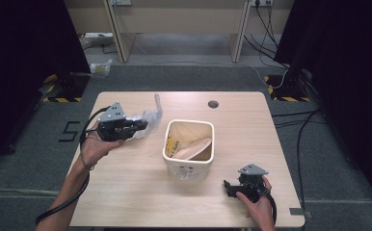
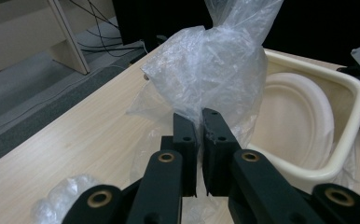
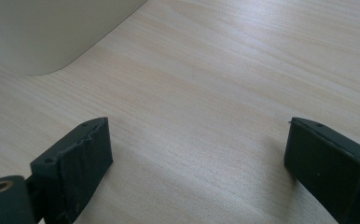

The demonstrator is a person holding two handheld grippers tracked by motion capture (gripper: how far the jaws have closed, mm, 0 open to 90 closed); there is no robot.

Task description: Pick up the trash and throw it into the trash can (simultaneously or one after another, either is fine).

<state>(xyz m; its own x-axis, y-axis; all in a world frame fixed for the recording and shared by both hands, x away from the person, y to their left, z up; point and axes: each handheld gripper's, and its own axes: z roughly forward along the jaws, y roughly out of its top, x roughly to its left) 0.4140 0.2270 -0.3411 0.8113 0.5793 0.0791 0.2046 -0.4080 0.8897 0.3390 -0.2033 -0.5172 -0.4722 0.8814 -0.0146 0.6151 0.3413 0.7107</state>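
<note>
My left gripper [image 1: 139, 126] [image 2: 199, 122] is shut on a crumpled clear plastic bag [image 1: 148, 117] [image 2: 211, 70] and holds it above the table, left of a cream square bin [image 1: 189, 147] [image 2: 327, 163]. A pale paper plate [image 1: 196, 147] [image 2: 292, 121] leans inside the bin. Down at the front right, my right gripper [image 1: 228, 187] [image 3: 197, 154] rests low over the wood with its jaws wide open and nothing between them; the bin's wall [image 3: 43, 32] stands ahead of it.
The wooden table [image 1: 140, 192] has a small round cable hole [image 1: 213, 104] near its far edge. More clear plastic [image 2: 61, 198] lies on the table below the left gripper. Cables run over the floor beyond the table.
</note>
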